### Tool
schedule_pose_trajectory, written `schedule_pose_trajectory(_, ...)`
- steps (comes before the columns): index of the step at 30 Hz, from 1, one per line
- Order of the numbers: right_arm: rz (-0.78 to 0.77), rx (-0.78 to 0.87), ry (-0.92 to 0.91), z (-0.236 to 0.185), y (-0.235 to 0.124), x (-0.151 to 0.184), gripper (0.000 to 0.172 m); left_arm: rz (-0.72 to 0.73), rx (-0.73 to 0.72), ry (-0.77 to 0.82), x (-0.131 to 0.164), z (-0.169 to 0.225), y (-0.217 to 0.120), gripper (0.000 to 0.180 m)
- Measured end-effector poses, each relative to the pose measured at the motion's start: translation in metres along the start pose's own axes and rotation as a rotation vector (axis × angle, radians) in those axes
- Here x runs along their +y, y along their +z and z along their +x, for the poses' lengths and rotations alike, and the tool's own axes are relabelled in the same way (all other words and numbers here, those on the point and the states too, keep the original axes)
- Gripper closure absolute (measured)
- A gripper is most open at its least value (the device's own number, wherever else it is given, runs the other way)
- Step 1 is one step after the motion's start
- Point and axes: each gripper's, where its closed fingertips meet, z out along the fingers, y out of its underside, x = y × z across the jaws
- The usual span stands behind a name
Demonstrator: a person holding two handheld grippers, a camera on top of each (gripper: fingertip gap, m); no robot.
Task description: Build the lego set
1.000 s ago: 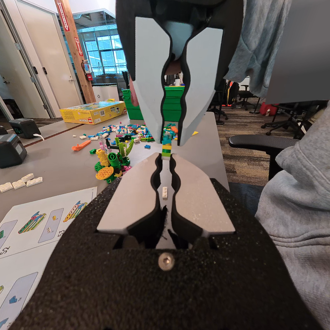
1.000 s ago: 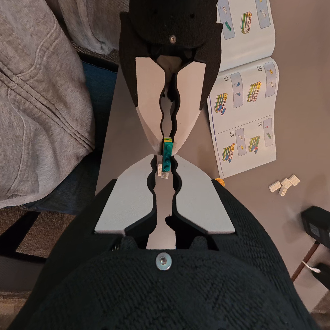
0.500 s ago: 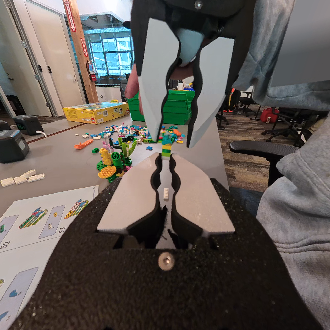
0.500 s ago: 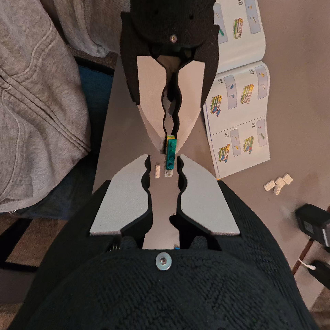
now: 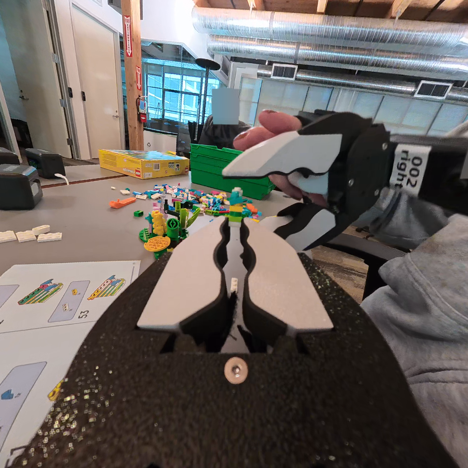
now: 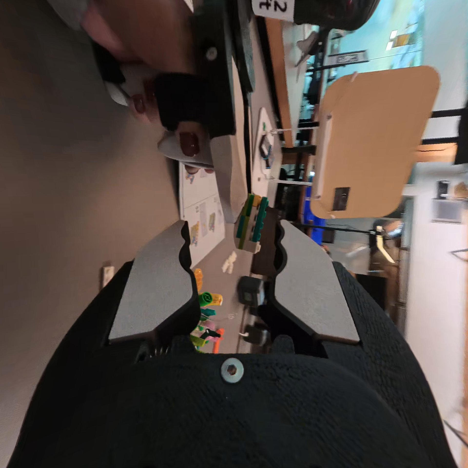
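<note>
Between left hand-held gripper (image 5: 234, 222) fingertips: one brick stack (image 5: 235, 208)

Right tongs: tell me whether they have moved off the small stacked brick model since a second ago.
Yes. The right tongs have opened and swung from above the brick model to its right, now lying sideways before the green bins.

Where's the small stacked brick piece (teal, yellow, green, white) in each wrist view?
Left wrist view: the brick piece stands upright just above centre, its white base pinched at the tips of the left claw.
Right wrist view: the brick piece sits above centre, beyond the open right claw, not touching its fingers.
Shared landmark: the instruction booklet.
</note>
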Motion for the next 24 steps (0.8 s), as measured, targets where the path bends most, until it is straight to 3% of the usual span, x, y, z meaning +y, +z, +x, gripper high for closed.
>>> schedule_pose_trajectory(5,-0.027,0.124,-0.056,0.008,0.004,0.000,0.120,-0.006,0.005,-0.004,0.001,0.001,0.001,0.173)
schedule_pose_trajectory(9,-0.041,0.185,-0.097,0.013,0.008,-0.001,0.142,0.004,0.010,-0.018,0.000,0.002,0.001,0.173)
schedule_pose_trajectory(14,-0.104,0.251,-0.171,0.015,0.009,0.002,0.145,0.005,-0.009,-0.041,0.001,-0.001,0.001,0.173)
schedule_pose_trajectory(24,-0.137,0.217,-0.244,0.015,0.010,0.003,0.147,0.014,-0.033,-0.020,0.000,-0.002,0.001,0.173)
